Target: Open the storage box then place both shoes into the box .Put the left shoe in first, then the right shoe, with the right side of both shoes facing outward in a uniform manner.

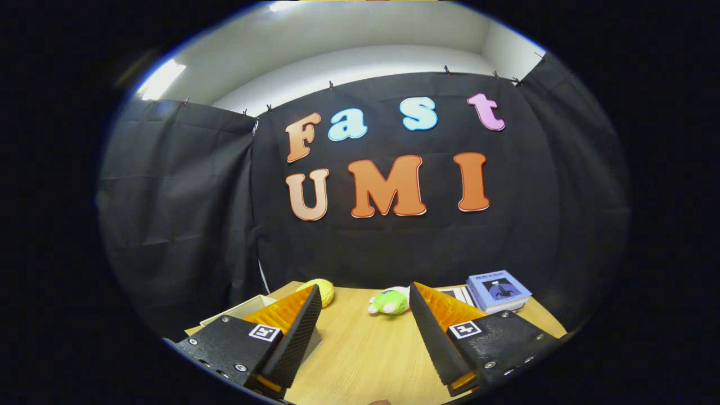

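Note:
My gripper (365, 295) is held above a wooden table (360, 349), its two fingers spread wide apart with nothing between them. It points toward the back of the booth. The corner of a pale box-like thing (239, 309) shows to the left, partly hidden behind the left finger (298, 332); whether it is the storage box I cannot tell.
A green and white plush toy (389, 302) lies on the table beyond the fingers. A yellow round object (323, 289) sits past the left fingertip. A stack of books (498, 291) with a blue cover rests at the back right.

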Available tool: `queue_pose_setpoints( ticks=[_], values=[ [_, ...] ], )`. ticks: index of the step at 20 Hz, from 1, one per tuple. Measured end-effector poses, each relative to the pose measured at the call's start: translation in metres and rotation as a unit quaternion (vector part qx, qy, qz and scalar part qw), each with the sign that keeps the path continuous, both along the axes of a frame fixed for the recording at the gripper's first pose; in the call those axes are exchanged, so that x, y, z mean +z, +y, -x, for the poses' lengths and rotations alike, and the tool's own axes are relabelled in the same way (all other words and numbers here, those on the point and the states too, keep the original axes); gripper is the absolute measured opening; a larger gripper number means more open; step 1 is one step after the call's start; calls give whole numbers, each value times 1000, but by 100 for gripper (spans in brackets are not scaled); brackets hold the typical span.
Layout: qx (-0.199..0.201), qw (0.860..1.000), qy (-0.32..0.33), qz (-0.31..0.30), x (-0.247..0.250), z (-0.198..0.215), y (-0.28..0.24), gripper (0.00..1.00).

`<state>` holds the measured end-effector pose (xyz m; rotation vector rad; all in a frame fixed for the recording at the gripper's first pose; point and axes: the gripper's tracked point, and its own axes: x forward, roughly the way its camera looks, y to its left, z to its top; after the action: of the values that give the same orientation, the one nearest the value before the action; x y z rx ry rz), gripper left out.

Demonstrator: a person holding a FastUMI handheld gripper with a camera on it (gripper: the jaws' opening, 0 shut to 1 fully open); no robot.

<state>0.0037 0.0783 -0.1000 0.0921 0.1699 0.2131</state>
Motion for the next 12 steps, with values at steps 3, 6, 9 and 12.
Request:
queue_pose_setpoints(
  ticks=[3, 6, 9, 12],
  values=[
    [-3, 1000, -27, 9, 13, 14, -14, 97],
    [-15, 998, -51, 15, 26, 21, -30, 97],
    [-40, 996, -75, 30, 34, 22, -51, 97],
    [-51, 995, -84, 29, 37, 24, -58, 97]
  ],
)
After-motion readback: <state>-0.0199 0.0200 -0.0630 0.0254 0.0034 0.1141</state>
